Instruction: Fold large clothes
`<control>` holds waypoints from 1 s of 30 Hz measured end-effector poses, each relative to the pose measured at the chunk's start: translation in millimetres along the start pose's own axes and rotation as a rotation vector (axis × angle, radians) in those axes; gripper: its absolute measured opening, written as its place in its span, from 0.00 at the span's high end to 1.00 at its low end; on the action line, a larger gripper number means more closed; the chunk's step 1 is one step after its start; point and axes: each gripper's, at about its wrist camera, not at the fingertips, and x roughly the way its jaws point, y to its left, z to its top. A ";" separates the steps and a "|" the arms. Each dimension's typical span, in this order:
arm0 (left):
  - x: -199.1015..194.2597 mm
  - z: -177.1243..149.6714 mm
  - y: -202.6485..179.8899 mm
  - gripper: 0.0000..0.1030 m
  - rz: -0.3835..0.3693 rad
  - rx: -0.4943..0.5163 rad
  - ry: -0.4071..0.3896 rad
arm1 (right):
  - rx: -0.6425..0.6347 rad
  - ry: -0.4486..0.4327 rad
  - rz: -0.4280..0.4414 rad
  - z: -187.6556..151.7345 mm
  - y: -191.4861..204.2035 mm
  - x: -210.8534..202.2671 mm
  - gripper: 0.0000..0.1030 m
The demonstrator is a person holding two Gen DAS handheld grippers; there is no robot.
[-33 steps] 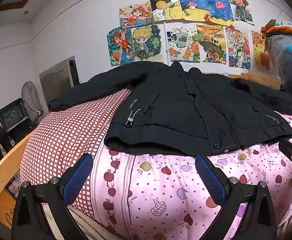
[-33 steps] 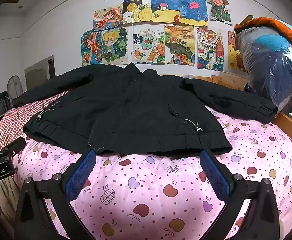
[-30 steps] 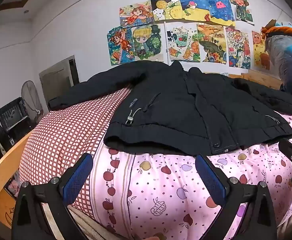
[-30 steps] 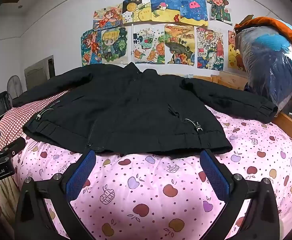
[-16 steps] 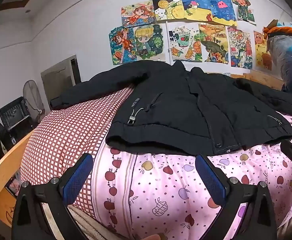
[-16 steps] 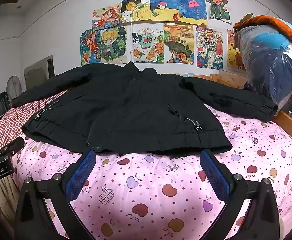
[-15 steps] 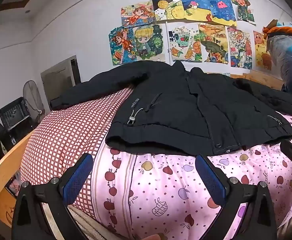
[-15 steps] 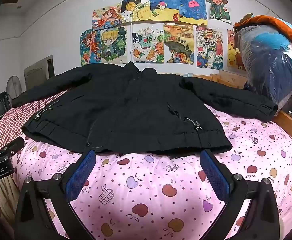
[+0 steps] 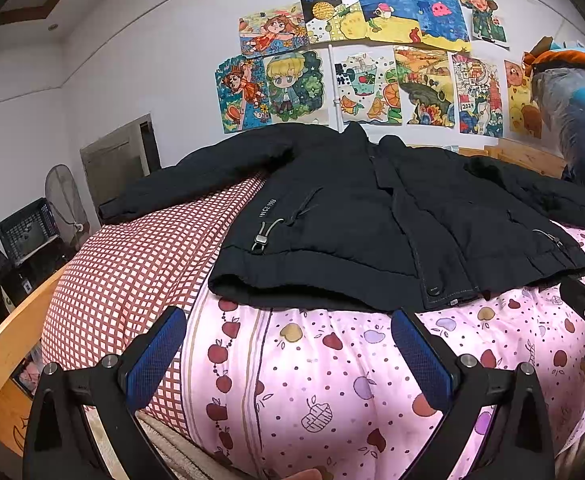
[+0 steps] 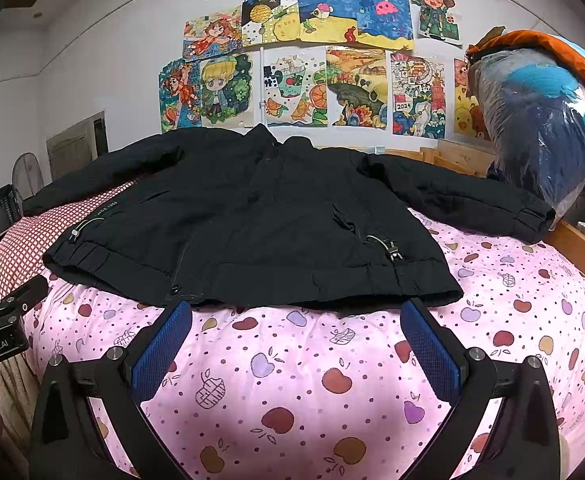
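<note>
A black padded jacket [image 9: 352, 216] lies flat and front up on the bed, both sleeves spread out to the sides; it also shows in the right wrist view [image 10: 260, 220]. My left gripper [image 9: 288, 340] is open and empty, a little short of the jacket's hem near its left corner. My right gripper [image 10: 296, 332] is open and empty, just short of the hem toward its right half. Each gripper's body shows at the edge of the other's view.
The bed has a pink apple-print cover [image 10: 332, 380] and a red checked pillow [image 9: 132, 264] under the jacket's left side. A big plastic-wrapped bundle [image 10: 544, 128] stands at the right. The wooden bed frame [image 9: 8, 340], a fan and crates [image 9: 28, 232] are at the left.
Both grippers have barely drifted; the jacket lies as before and both stay open.
</note>
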 end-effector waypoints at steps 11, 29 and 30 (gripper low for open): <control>-2.4 1.3 -0.8 0.00 0.000 0.003 -0.004 | 0.001 0.001 0.002 -0.1 -1.4 -0.4 0.01; -3.6 3.3 -1.5 0.00 0.001 0.006 -0.004 | 0.003 0.003 0.004 0.5 -1.1 -3.7 0.01; -3.4 3.1 -1.1 0.00 -0.001 0.005 -0.003 | 0.003 0.003 0.004 0.7 -0.9 -4.1 0.01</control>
